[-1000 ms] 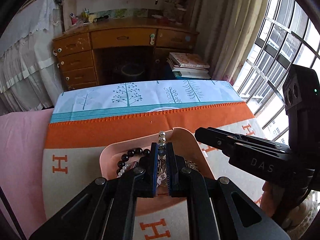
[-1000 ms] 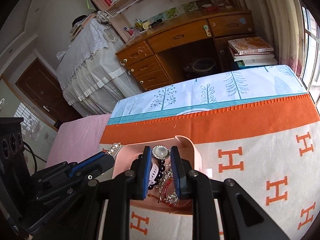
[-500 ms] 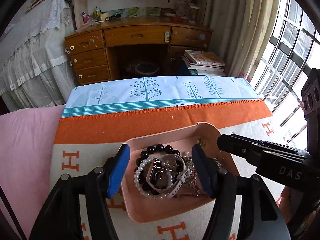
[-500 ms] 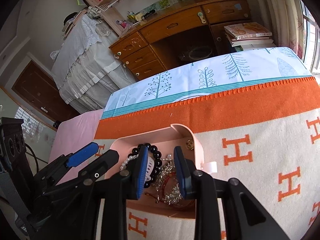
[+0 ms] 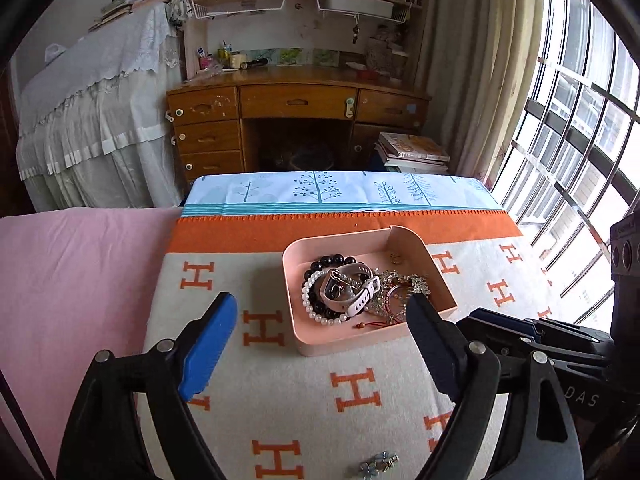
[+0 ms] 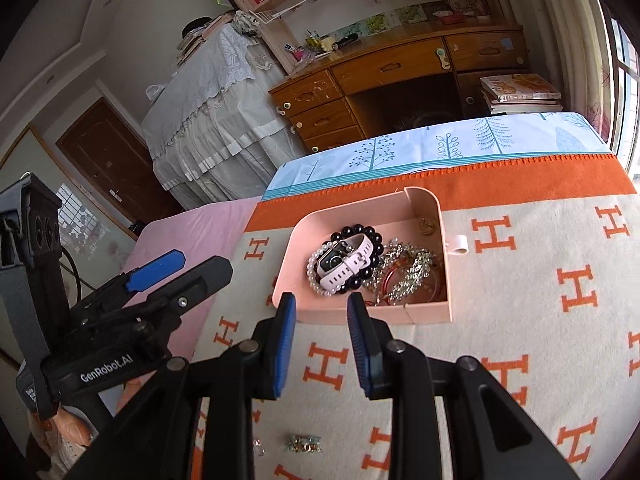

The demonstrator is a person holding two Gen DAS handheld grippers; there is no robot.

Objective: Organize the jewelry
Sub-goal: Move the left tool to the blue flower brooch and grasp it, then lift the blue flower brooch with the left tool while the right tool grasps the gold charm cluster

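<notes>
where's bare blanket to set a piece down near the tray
Free: blanket left of the pink tray toward the pink sheet, and right of it toward the window. Crowded: tray interior, and a small brooch lies nearer.

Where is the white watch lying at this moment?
The white watch lies inside the pink tray, in its left part in both views, on top of the pearl bracelet and the black bead bracelet.

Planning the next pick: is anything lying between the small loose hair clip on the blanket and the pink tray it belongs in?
Nothing visible. The hair clip lies on bare blanket near the tray; only the right gripper, open and empty, hovers above that stretch.
</notes>
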